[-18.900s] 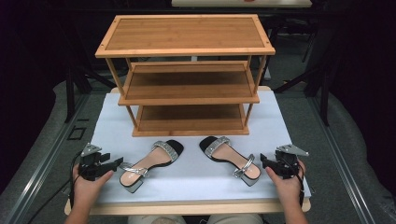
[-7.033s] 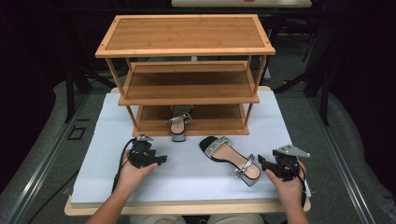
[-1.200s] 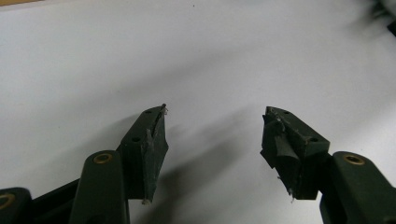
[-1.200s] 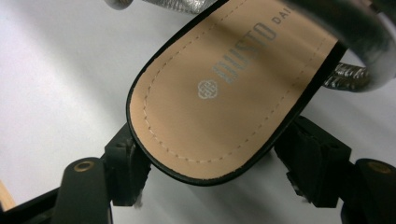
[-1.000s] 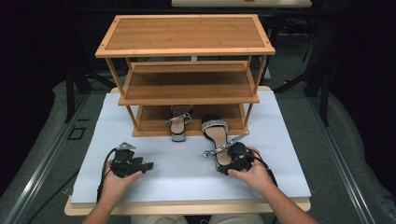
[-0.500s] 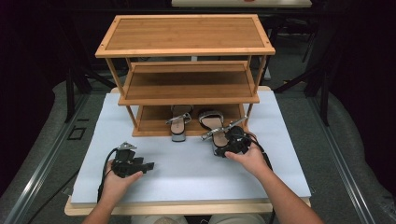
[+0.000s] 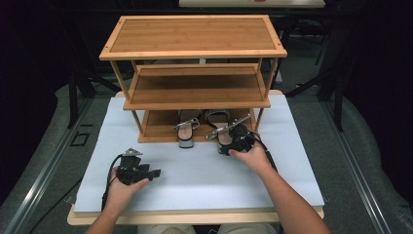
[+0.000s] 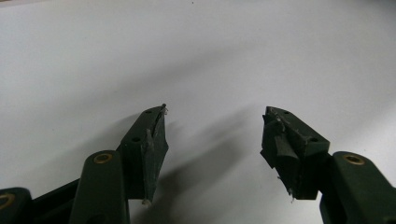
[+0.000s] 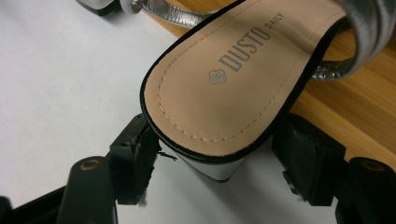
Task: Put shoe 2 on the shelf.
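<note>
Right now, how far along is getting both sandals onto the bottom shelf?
First sandal already sits on the bottom shelf. The right gripper holds the second sandal by its heel, toe on the shelf, heel overhanging. Left: push in, release. Left gripper open, idle.

Your two silver-strapped sandals sit side by side on the rack's point(image 7: 160, 131) bottom shelf, heels toward you. The left sandal point(image 7: 186, 127) has its block heel overhanging the near edge. The right sandal point(image 9: 243, 70), tan insole marked DUSTO DAILY, also pokes its heel out
</note>
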A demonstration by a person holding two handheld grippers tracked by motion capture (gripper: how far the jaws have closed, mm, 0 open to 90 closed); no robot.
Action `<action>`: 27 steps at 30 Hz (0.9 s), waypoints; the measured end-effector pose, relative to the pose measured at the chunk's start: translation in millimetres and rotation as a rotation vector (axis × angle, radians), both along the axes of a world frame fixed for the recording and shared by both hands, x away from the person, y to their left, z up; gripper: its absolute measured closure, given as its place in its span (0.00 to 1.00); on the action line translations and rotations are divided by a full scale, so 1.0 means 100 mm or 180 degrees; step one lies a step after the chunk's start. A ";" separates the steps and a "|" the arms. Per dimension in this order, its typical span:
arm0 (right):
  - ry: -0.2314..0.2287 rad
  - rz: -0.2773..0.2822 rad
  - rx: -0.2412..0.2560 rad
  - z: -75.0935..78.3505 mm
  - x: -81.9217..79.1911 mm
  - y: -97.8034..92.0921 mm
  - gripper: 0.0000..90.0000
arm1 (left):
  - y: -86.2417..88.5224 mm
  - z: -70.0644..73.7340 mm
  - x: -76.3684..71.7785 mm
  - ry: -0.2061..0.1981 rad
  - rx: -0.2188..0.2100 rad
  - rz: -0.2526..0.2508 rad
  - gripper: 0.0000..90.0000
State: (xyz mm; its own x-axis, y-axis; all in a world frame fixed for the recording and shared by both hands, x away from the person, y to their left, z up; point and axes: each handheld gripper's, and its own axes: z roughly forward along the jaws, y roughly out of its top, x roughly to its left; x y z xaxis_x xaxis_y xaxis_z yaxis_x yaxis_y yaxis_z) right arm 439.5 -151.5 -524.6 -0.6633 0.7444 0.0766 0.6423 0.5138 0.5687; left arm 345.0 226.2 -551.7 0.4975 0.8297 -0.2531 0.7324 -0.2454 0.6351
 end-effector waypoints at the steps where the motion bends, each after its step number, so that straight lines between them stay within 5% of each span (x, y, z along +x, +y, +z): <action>1: -0.0004 0.0021 0.0024 0.00 0.02 0.00 0.35 | 0.00 0.00 0.00 0.0000 -0.0001 0.0001 0.44; 27: 0.0013 -0.0146 0.0073 0.00 0.27 0.13 0.36 | -0.07 0.00 0.03 -0.0014 0.0023 -0.0063 0.44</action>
